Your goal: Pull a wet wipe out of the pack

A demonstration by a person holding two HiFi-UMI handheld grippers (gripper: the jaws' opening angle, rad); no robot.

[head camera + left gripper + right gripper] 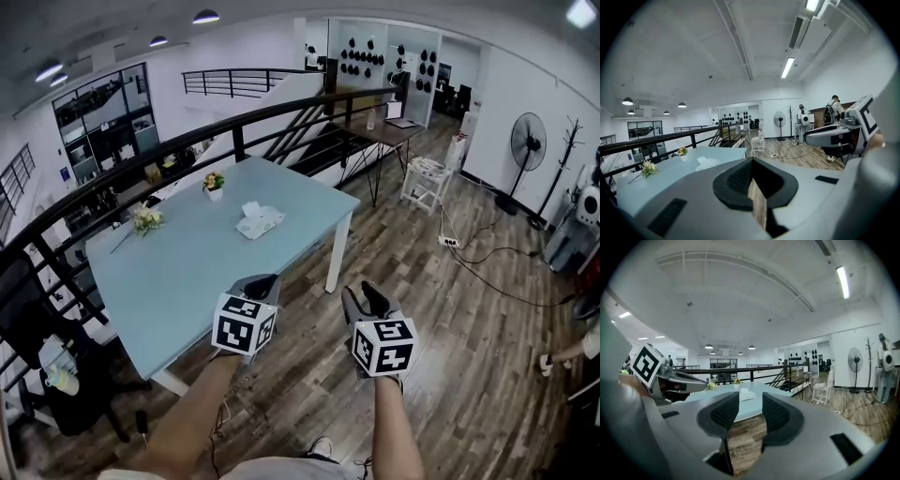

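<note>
The wet wipe pack (260,222) lies on the light blue table (178,272), toward its far right side, with a white wipe standing up from its top. Both grippers hang over the wooden floor at the table's near corner, well short of the pack. My left gripper (264,282) is shut with nothing in it; in the left gripper view its pads meet at the tip (751,160), and the pack (707,163) lies far ahead. My right gripper (366,296) is open and empty; through its gap (750,405) the pack (746,395) shows.
Two small flower pots (214,184) (147,219) stand on the table's far left. A black railing (112,178) runs behind it. A dark desk (389,133), a white stool (427,180), a standing fan (527,142) and floor cables (469,253) are to the right.
</note>
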